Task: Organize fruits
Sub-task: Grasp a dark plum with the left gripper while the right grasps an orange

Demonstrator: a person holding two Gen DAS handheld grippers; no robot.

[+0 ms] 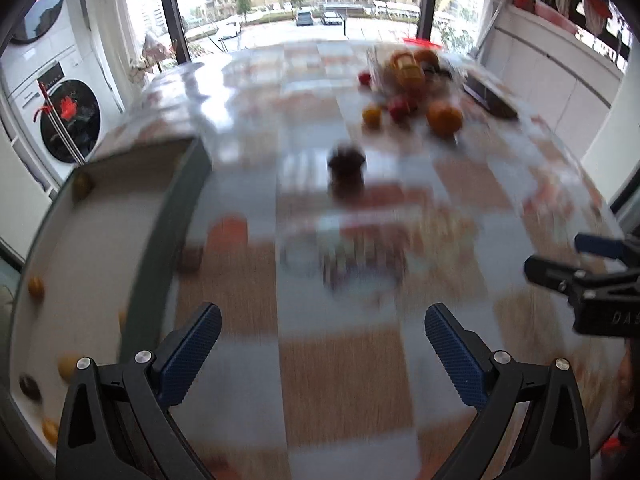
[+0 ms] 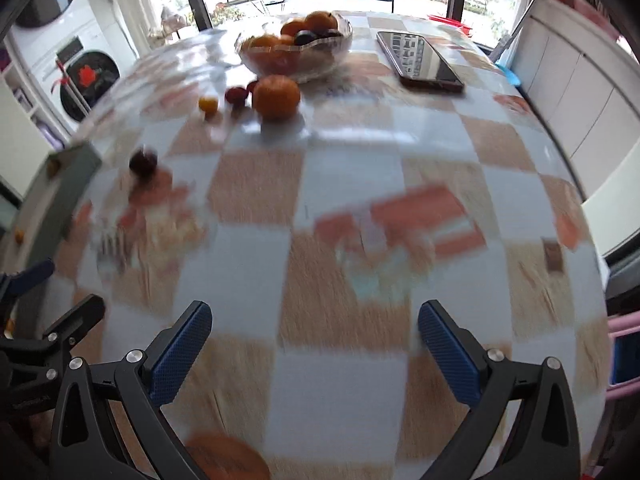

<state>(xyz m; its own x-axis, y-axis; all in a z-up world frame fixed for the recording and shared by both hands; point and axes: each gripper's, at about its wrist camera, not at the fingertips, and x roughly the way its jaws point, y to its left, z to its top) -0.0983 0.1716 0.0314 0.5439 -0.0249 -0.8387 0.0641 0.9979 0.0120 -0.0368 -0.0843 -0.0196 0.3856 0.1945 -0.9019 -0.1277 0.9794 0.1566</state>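
Observation:
A glass bowl (image 2: 340,46) of oranges and dark plums stands at the far side of the table. In front of it lie a large orange (image 2: 277,97), a red plum (image 2: 235,95) and a small yellow fruit (image 2: 208,104). A dark plum (image 2: 143,163) lies alone nearer the left; it also shows in the left wrist view (image 1: 346,166). A grey-rimmed white tray (image 1: 160,224) at the left holds several small fruits. My left gripper (image 1: 322,354) is open and empty above the table. My right gripper (image 2: 314,350) is open and empty.
A phone (image 2: 420,60) lies at the far right of the checked tablecloth (image 2: 340,384). An orange object (image 2: 228,458) shows at the bottom edge of the right wrist view. A washing machine (image 1: 60,120) stands beyond the table's left edge.

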